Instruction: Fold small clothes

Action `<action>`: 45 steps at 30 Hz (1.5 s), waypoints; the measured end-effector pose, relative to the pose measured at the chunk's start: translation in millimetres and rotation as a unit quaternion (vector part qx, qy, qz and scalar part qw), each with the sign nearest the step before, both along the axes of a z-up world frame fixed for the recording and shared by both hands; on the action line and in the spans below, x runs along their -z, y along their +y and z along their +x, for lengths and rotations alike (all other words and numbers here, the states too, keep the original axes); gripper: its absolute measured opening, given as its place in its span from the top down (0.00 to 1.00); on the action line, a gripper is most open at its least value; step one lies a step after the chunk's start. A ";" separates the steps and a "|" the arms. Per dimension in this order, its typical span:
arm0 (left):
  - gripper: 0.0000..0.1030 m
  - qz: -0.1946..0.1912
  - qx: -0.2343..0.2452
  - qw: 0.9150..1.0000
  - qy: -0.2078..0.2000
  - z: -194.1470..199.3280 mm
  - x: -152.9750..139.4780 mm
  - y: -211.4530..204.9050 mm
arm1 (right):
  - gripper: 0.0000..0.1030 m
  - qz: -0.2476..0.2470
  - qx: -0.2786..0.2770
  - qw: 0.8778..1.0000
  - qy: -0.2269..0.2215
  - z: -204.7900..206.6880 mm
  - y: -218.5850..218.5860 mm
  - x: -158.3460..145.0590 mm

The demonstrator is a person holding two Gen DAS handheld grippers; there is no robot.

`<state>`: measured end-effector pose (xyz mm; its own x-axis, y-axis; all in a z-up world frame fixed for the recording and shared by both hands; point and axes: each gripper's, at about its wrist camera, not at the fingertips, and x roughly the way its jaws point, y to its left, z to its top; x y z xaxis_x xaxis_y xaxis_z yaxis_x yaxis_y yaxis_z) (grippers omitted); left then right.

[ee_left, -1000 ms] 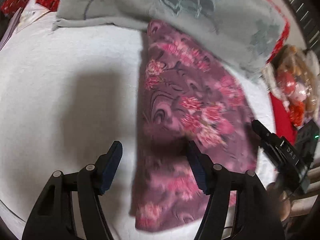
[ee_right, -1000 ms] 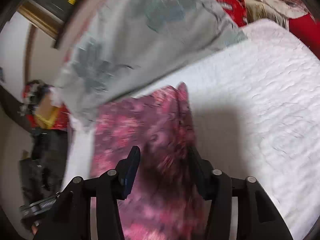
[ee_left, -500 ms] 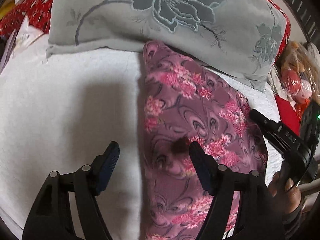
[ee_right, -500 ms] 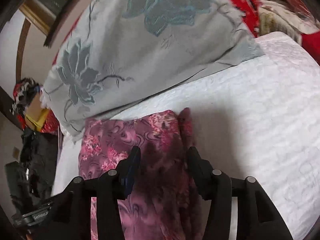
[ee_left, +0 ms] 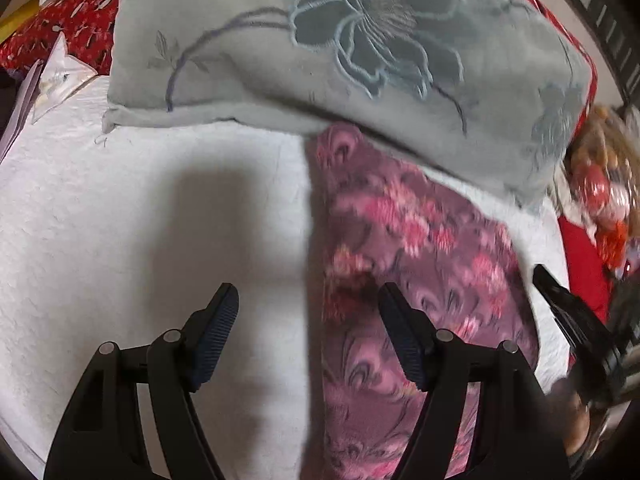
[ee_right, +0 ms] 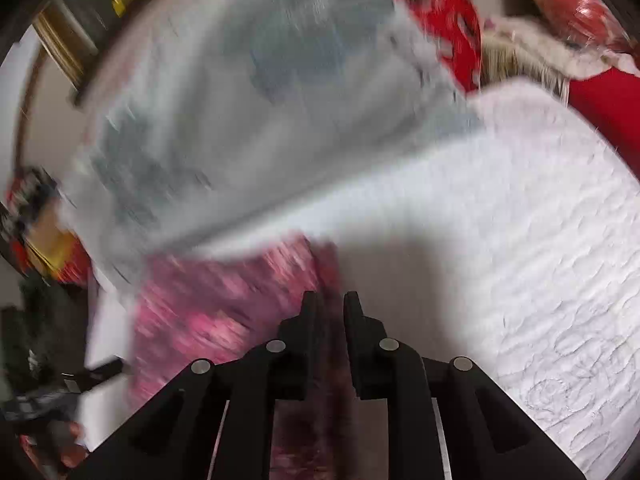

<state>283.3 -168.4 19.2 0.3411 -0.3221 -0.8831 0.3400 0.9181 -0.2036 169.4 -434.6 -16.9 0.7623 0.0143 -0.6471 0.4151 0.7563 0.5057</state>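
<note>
Left wrist: left tool [ee_left: 308,312] gapes wide over the floral cloth's [ee_left: 420,248] left edge; right tool [ee_right: 330,312] nearly closed.

Floral garment [ee_left: 420,280]: far end hidden under grey pillow [ee_left: 360,40]; near end cut off; right-wrist view motion-blurred.
</note>
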 end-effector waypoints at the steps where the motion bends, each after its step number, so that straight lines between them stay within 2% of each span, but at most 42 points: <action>1: 0.30 -0.006 -0.001 1.000 0.005 3.6 -0.1 -2.8 | 0.79 -0.002 -0.009 1.000 -0.012 1.7 3.7 -4.8; 4: 0.29 0.005 0.005 1.000 0.012 7.3 11.8 -20.6 | 0.77 -0.021 -0.038 0.999 -0.001 12.7 16.8 1.2; 6: 0.27 0.034 0.009 0.999 0.021 8.0 33.6 -35.2 | 0.79 -0.029 -0.057 0.995 0.071 30.1 22.9 31.5; 7: 0.21 0.041 0.009 0.999 0.025 8.6 41.5 -38.2 | 0.79 -0.031 -0.068 0.992 0.099 35.1 24.5 42.7; 8: 0.19 0.040 0.004 0.999 0.027 9.5 45.1 -37.7 | 0.80 -0.043 -0.059 0.994 0.078 31.0 25.3 35.9; 10: 0.20 0.021 0.002 0.999 0.037 13.3 38.3 -29.8 | 0.77 -0.036 -0.056 0.995 0.080 30.7 23.6 25.3; 12: 0.20 -0.003 -0.009 0.999 0.038 16.1 27.1 -20.6 | 0.76 -0.041 -0.064 0.997 0.032 25.0 26.4 7.5; 15: 0.21 -0.037 -0.017 0.999 0.025 20.5 7.8 -18.9 | 0.75 -0.052 -0.088 0.995 0.012 42.2 33.3 -4.5; 16: 0.21 -0.039 -0.017 0.999 0.019 21.4 3.5 -23.2 | 0.75 -0.050 -0.092 0.994 0.015 49.6 35.8 -2.8; 18: 0.21 -0.020 -0.013 1.000 0.016 24.5 7.0 -37.2 | 0.77 -0.049 -0.097 0.993 0.041 66.5 39.2 10.6; 20: 0.21 0.009 -0.005 1.000 0.025 30.5 21.7 -50.9 | 0.83 -0.082 -0.082 0.988 0.098 75.2 39.8 30.3; 21: 0.19 0.041 0.000 0.999 0.035 36.1 38.9 -57.8 | 0.83 -0.077 -0.075 0.990 0.097 76.8 33.8 36.3; 22: 0.16 0.046 0.008 0.998 0.049 41.1 49.6 -60.6 | 0.84 -0.057 -0.060 0.993 0.089 74.5 24.5 36.8; 24: 0.17 0.021 0.015 0.998 0.054 46.7 47.0 -53.2 | 0.87 -0.020 -0.034 0.995 0.092 68.1 8.4 35.0; 25: 0.21 0.015 0.015 0.998 0.056 47.2 41.7 -48.7 | 0.89 -0.026 -0.020 0.994 0.100 61.9 3.4 29.3; 26: 0.25 0.010 0.014 0.998 0.055 45.9 34.6 -42.7 | 0.84 -0.019 -0.028 0.995 0.090 54.4 1.3 23.3; 27: 0.25 -0.001 0.015 0.999 0.048 40.9 26.3 -35.8 | 0.84 -0.003 -0.050 0.997 0.065 44.5 1.5 16.9; 29: 0.25 -0.025 0.021 0.999 0.021 21.8 10.0 -20.3 | 0.82 0.016 -0.092 0.996 0.008 23.2 7.6 4.6; 30: 0.24 -0.031 0.022 0.999 0.009 11.0 6.6 -13.8 | 0.78 0.020 -0.118 0.993 -0.016 9.4 15.3 1.2; 31: 0.24 -0.036 0.019 0.999 0.003 0.3 9.2 -8.4 | 0.76 0.017 -0.132 0.991 -0.022 0.1 22.4 3.6; 32: 0.24 -0.033 0.015 0.999 0.008 -6.1 16.7 -6.6 | 0.69 0.001 -0.138 0.990 0.002 -3.9 30.8 14.8; 33: 0.23 -0.020 0.013 0.999 0.022 -11.7 30.3 -8.7 | 0.67 -0.018 -0.141 0.988 0.055 -1.3 36.3 32.3; 34: 0.21 0.001 0.019 0.999 0.044 -11.2 46.9 -14.7 | 0.68 -0.028 -0.143 0.986 0.087 2.9 40.5 42.7; 35: 0.21 0.000 0.019 0.999 0.031 -13.5 46.5 -14.4 | 0.68 -0.027 -0.131 0.989 0.066 -4.5 38.1 39.6; 37: 0.23 0.008 0.024 0.999 0.030 -22.2 30.6 -9.1 | 0.65 -0.018 -0.103 0.992 0.064 -15.6 36.4 25.3; 39: 0.23 -0.013 0.023 0.999 0.019 -33.5 14.1 3.6 | 0.64 -0.012 -0.111 0.994 0.012 -36.9 41.1 8.6; 40: 0.23 -0.020 0.014 1.000 0.012 -39.8 8.3 9.0 | 0.64 -0.018 -0.115 0.993 0.005 -41.1 44.4 5.4; 42: 0.23 -0.029 0.014 0.999 0.028 -49.5 14.4 12.8 | 0.61 -0.039 -0.131 0.990 0.032 -49.7 54.1 18.9; 43: 0.22 -0.015 0.017 0.999 0.043 -55.1 28.2 9.7 | 0.61 -0.055 -0.140 0.987 0.064 -48.7 58.9 29.6; 44: 0.18 -0.002 0.018 0.999 0.049 -59.9 42.2 9.9 | 0.56 -0.081 -0.145 0.980 0.105 -46.9 62.9 44.6; 45: 0.16 0.007 0.020 0.998 0.054 -64.8 49.7 9.9 | 0.53 -0.079 -0.140 0.982 0.099 -48.8 59.4 45.2</action>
<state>218.4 -158.5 -30.5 0.2306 -0.3205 -0.9187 0.3528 0.9075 -0.2281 120.6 -375.3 -62.1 0.6017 0.0934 -0.7933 0.2571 0.9176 0.3030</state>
